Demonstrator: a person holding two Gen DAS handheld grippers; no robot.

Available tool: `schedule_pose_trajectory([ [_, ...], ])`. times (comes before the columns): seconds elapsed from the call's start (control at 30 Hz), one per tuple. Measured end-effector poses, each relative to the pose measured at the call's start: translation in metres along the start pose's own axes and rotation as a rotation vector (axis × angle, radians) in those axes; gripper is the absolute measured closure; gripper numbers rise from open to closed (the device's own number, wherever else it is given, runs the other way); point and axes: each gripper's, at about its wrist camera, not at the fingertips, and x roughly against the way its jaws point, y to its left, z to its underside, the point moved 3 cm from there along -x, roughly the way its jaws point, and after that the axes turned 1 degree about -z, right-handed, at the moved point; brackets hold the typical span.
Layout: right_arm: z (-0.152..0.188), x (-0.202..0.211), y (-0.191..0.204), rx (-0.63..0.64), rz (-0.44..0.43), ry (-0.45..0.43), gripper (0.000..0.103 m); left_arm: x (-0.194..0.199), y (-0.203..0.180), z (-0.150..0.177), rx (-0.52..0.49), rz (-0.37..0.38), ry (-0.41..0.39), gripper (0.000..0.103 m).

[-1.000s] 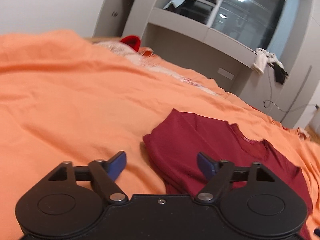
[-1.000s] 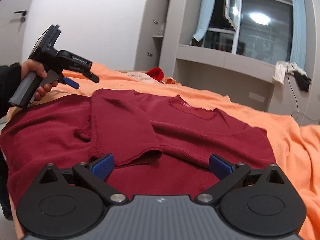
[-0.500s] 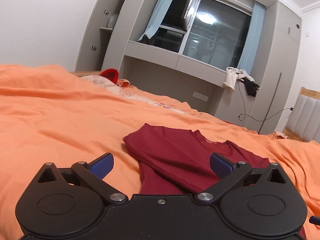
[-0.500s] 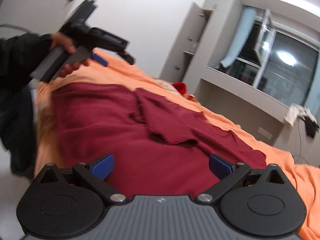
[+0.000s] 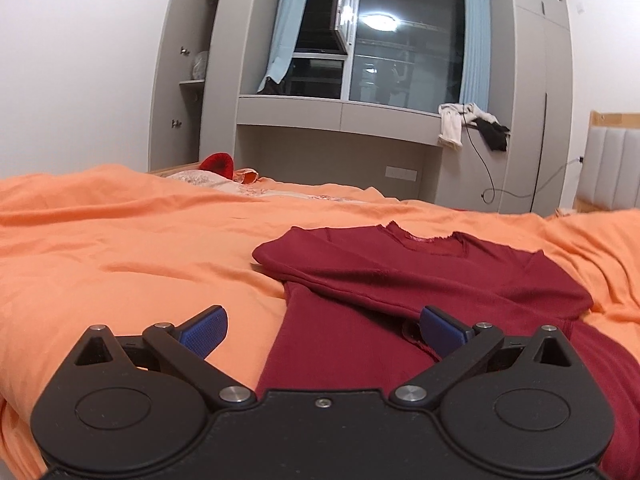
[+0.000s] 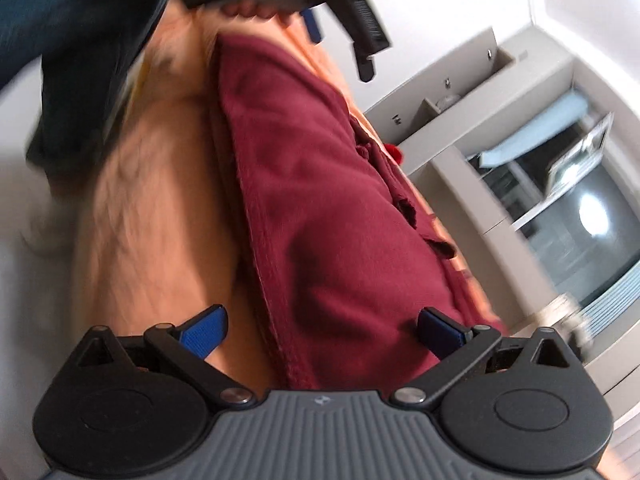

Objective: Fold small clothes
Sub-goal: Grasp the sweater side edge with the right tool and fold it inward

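Item: dark red shirt (image 5: 420, 276), sleeve folded across the chest, lying centre-right of frame on orange bedcover (image 5: 120, 264). Left gripper (image 5: 322, 330) and right gripper (image 6: 320, 330): jaws apart, empty. Risk: right view blurred and tilted; a hasty grab at the hem could undo the fold.

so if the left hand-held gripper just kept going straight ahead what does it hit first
Most likely the dark red shirt: the open left hand-held gripper points over its folded sleeve, lying on the orange bedspread. Its height above the cloth is unclear.

Left view sharp, lamp glare in window (image 5: 404, 44); right view motion-blurred.
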Motion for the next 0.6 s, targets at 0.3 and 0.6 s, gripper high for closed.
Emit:
schedule_pose_trajectory([
  [0.3,-0.004,-0.011,0.017,0.125,0.126,-0.003,0.0,0.001,-0.007,0.002,-0.032,-0.002,-0.001,0.001],
  [0.6,-0.006,0.0,0.032,0.202,0.218,-0.078,0.015,0.027,-0.006,0.007,-0.031,0.028,-0.052,0.001],
])
